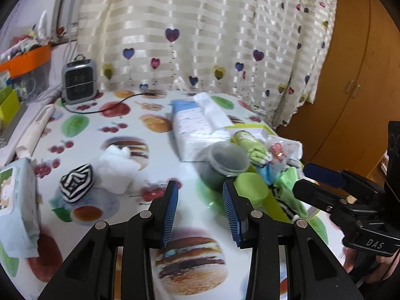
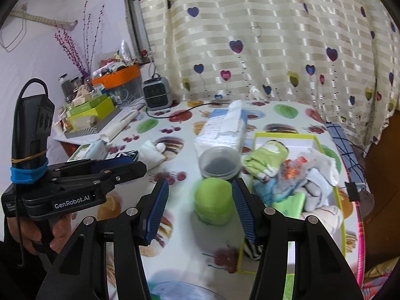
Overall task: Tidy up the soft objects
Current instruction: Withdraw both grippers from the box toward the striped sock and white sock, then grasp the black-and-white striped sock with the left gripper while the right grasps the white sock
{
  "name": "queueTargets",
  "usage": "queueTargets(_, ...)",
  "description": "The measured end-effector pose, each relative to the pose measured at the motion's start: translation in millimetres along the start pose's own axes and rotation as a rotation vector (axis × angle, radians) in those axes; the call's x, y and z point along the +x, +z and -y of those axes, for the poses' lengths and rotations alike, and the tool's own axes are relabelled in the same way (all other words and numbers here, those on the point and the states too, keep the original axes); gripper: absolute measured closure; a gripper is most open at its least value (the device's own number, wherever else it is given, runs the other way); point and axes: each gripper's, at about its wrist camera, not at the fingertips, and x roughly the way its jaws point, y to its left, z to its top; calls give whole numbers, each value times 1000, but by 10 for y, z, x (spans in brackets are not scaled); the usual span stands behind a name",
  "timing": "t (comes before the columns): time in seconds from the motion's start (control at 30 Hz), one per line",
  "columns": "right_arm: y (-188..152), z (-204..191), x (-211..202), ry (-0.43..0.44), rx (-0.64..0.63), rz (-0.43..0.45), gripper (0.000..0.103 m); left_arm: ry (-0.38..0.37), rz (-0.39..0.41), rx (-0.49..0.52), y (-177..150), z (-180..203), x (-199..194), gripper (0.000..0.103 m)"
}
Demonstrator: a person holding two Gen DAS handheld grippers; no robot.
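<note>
Two grippers, left gripper [image 1: 200,210] and right gripper [image 2: 200,210], hover with jaws spread, holding nothing. Striped sock [image 1: 76,186] and white sock [image 1: 116,168] lie on the table [image 1: 105,220]; further socks fill the yellow-green box [image 2: 341,227].

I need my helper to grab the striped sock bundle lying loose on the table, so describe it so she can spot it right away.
On the fruit-and-burger tablecloth, look toward the side with the small grey heater. There the rolled sock bundle lies beside a folded white cloth. It is the only black-and-white zebra-striped piece out there.
</note>
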Motion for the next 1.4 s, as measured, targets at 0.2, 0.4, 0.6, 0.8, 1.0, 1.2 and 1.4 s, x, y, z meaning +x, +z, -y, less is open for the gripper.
queueTargets(0.2,29,-186,119,33,-30,-19,49,51,2,-42,-53,-303,-22,67)
queueTargets(0.4,58,-325,256,57,-59,-46,49,112,-4,-112,-112,-684,-18,67)
queueTargets(0.6,89,-457,399,81,-85,-71,49,164,-14,-162,-129,-979,-13,67)
queueTargets(0.8,134,-572,529,95,-109,-89,49,212,-19,-182,-103,-1233,19,60)
queueTargets(1.0,188,-658,657,107,-125,-104,49,251,-58,-157,-16,-1398,221,56)
queueTargets(1.2,259,-711,786,108,-126,-114,49,288,-97,-156,33,-1555,471,56)
queueTargets(1.4,354,-796,969,114,-133,-128,49,300,-132,-153,-21,-1612,667,56)
